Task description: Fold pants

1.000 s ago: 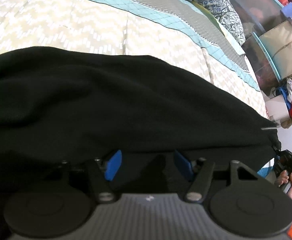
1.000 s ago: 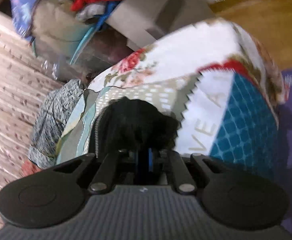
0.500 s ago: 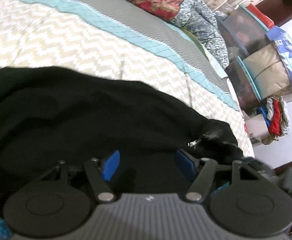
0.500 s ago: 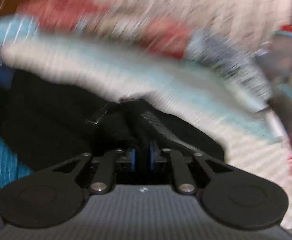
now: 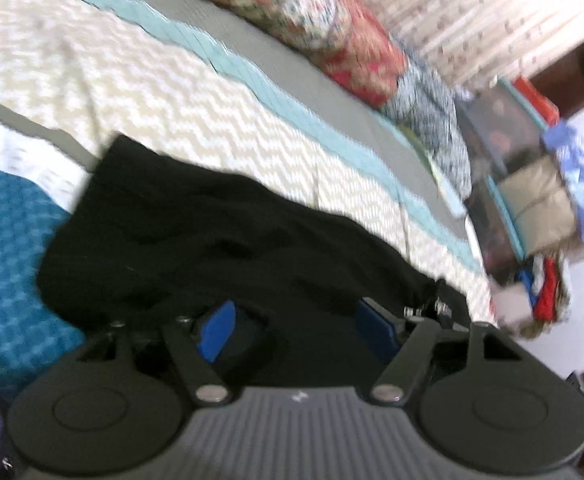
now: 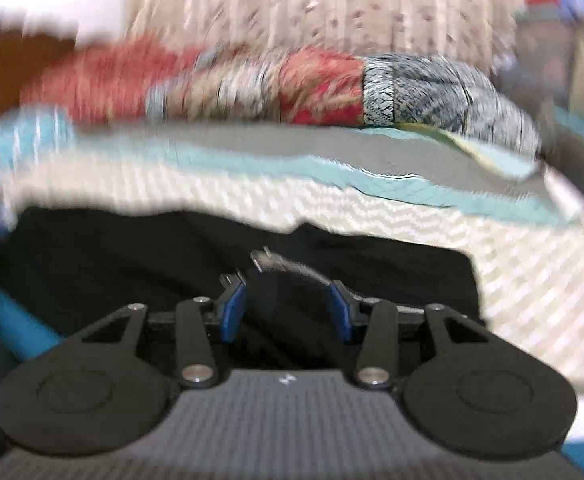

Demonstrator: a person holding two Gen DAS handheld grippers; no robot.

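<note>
The pants (image 5: 220,248) lie bunched on the bed (image 5: 140,92). Both jaws have just been opening: the left hand-held gripper (image 5: 300,330) stands spread, the right hand-held gripper (image 6: 288,312) spread around a fold. Let go cleanly, then smooth edges flat.

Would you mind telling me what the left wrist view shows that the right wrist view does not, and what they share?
Only the left wrist view shows the left hand-held gripper, its jaws wide apart and just opened further over the black pants, plus the teal checked patch of the bedcover and stacked boxes beside the bed.

Only the right wrist view shows the right hand-held gripper, jaws just opened, with the pants' zipper edge lying between them, no longer pinched.

Both show the pants on the chevron bedspread and the patterned pillows.
</note>
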